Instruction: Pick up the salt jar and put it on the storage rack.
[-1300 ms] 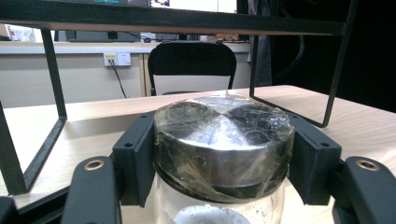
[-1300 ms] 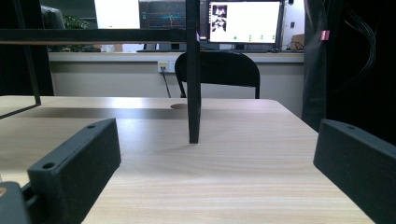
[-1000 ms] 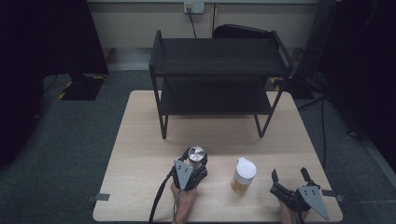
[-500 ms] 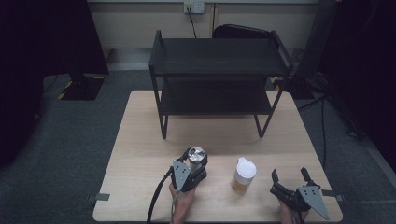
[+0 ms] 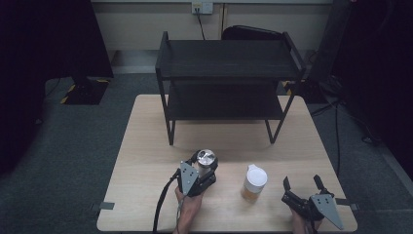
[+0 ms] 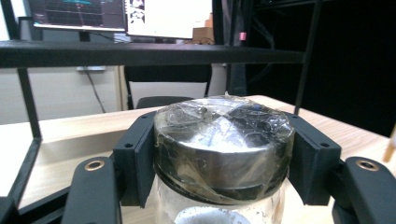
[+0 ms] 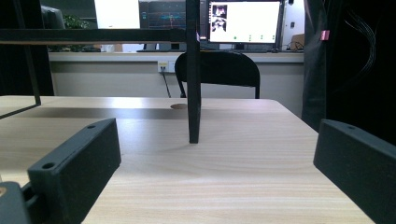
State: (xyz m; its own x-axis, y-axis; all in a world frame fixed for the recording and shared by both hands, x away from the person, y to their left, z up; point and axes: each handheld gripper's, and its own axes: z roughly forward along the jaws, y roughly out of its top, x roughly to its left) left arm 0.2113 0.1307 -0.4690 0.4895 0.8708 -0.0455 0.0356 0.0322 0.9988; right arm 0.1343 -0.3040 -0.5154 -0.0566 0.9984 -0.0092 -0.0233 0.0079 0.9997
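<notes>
L gripper (image 5: pixel 203 168), lower centre of the high view: jaws clamped on a glass jar (image 5: pixel 206 160) w/ a silver metal lid, grip just under the lid. In the left gripper view the lid (image 6: pixel 223 135) sits lower centre between both black jaws, pads pressed to its sides; clear film over the top, glass body below.

Jar looks to be off or barely on the table (image 5: pixel 146 146); can't tell which from the high view. Hand (image 5: pixel 187 207) comes in from the bottom edge under the gripper.

R gripper (image 5: pixel 303 188), lower right of the high view: jaws spread wide, nothing between them. The right gripper view confirms this, w/ bare tabletop between the two jaws and one rack leg (image 7: pixel 193 88) standing centre frame.

Other item: bottle w/ white cap (image 5: pixel 254 183), amber contents, between the two grippers, apart from both, untouched.

Black two-tier rack (image 5: pixel 229 73) at upper centre, on the far half of the table; both shelves look bare.

Step in hand (judgement): jar grasped, start of a lift/carry, prob. toward the rack.

Next move needs: enough height to clear the shelf edge, jar kept upright, straight path up-frame. Film on the lid may be slick, so keep the squeeze firm. Bottle prob. R gripper's job.
</notes>
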